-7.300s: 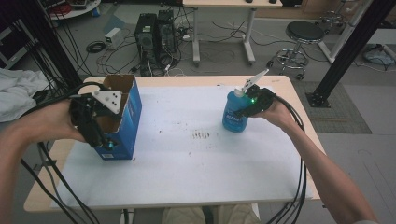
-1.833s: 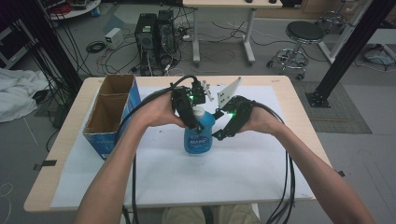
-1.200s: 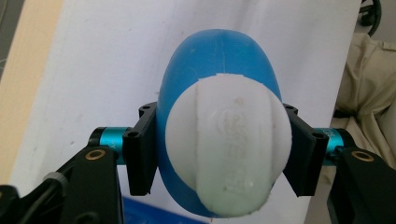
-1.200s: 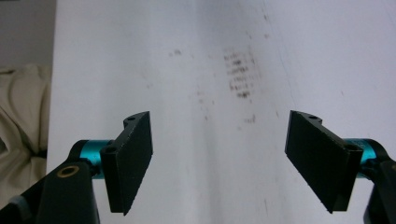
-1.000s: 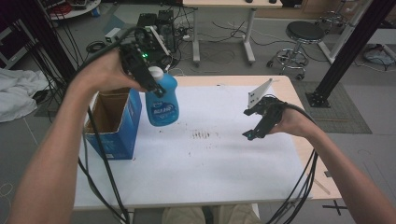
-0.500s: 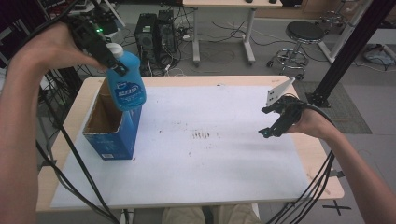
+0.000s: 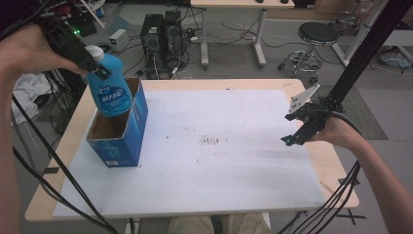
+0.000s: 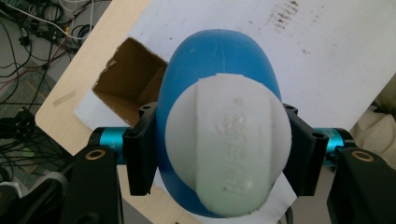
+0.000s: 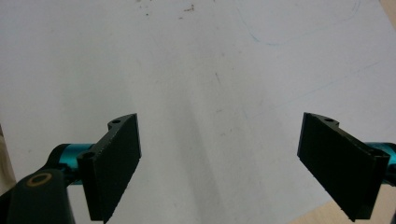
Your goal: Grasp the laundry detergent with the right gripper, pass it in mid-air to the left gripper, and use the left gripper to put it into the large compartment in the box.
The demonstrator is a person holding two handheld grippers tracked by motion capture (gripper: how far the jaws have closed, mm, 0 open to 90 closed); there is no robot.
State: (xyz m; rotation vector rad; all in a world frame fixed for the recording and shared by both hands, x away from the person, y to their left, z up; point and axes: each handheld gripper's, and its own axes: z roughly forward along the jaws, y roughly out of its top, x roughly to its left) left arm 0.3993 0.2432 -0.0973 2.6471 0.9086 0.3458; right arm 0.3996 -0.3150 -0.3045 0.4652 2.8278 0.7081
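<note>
A blue bottle [image 7: 109,91] with a white cap [image 8: 228,149] hangs over the open top of a blue cardboard box [image 7: 121,127] at the table's left. My left gripper [image 7: 95,64] is shut on the bottle's neck, just under the cap, and the bottle's base dips toward the box opening [image 8: 128,74]. In the left gripper view both pads press the bottle's sides. My right gripper [image 7: 297,130] hovers over the table's right edge, open, with nothing between its fingers [image 9: 116,163].
A white sheet [image 7: 219,146] covers the wooden table [image 7: 336,190]. Cables trail from both grippers off the near edge. Beyond the table stand a computer tower [image 7: 163,39], a stool [image 7: 316,39] and a black diagonal post [image 7: 360,63].
My left gripper has carried the bottle a little lower and toward the box, so its base now sits at the opening. The right gripper has drifted slightly right and stays open.
</note>
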